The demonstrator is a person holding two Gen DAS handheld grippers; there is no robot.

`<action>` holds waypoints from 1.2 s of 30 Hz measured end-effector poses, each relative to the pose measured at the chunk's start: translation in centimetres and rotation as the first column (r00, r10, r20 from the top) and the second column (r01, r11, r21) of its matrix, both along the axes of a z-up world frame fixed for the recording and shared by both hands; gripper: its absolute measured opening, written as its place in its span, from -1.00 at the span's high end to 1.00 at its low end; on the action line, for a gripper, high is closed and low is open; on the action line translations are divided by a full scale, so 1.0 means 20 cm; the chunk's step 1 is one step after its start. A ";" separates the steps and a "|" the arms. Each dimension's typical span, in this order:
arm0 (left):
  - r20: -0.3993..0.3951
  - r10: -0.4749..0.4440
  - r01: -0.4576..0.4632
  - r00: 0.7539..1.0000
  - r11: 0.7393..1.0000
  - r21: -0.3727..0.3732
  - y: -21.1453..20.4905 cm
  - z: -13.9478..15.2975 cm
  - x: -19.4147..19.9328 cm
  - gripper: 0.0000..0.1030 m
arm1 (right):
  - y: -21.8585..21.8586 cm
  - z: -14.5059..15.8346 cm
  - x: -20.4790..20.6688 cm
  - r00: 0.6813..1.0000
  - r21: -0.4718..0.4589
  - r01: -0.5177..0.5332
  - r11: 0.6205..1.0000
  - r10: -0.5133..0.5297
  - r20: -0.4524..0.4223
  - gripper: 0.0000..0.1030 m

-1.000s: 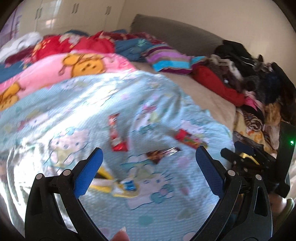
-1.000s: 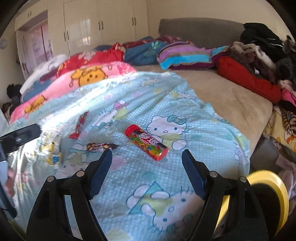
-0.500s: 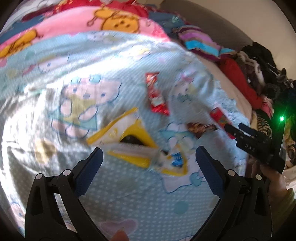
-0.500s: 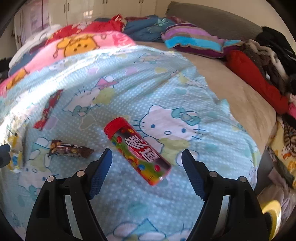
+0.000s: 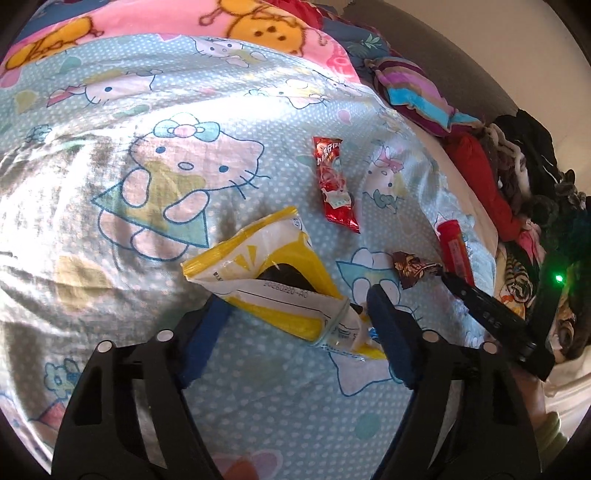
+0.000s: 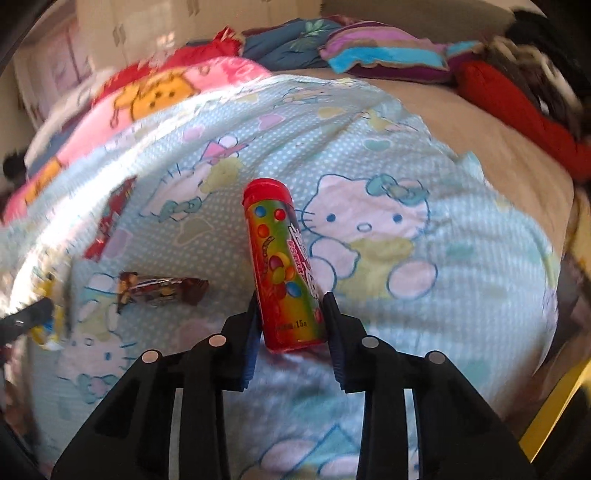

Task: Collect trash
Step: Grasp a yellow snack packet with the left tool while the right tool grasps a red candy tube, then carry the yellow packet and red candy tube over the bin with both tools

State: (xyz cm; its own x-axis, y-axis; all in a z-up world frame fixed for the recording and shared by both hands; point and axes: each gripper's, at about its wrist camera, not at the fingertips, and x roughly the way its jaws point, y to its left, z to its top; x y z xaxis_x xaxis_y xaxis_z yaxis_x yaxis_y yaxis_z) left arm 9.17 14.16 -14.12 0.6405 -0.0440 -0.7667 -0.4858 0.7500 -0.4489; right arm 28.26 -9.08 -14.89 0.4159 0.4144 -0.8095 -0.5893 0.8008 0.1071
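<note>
Trash lies on a light blue cartoon-print bedsheet [image 5: 110,302]. My left gripper [image 5: 295,310] has its blue pads on either side of a yellow and white torn snack bag [image 5: 266,273]; the jaws are partly closed around its near edge. My right gripper [image 6: 290,314] is shut on the lower end of a red candy tube [image 6: 282,266] with coloured dots. A red wrapper [image 5: 334,184] and a brown candy wrapper [image 5: 415,267] lie beyond the bag. The brown wrapper also shows in the right wrist view [image 6: 162,290], left of the tube.
A pink cartoon blanket [image 5: 258,33] and striped pillow [image 5: 413,92] lie at the head of the bed. Piled dark and red clothes [image 5: 517,177] fill the right side. A yellow bin rim [image 6: 554,413] shows at lower right. White wardrobes [image 6: 147,29] stand behind.
Both grippers moved down to the sheet. The left jaws narrowed around the yellow bag. The right jaws closed on the candy tube, which now points away from me.
</note>
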 end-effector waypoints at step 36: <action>0.234 -0.317 0.280 0.919 0.943 0.179 -0.49 0.47 0.07 -0.05 | -0.58 0.44 -0.54 0.979 0.329 0.134 0.935 -0.175 0.101 0.49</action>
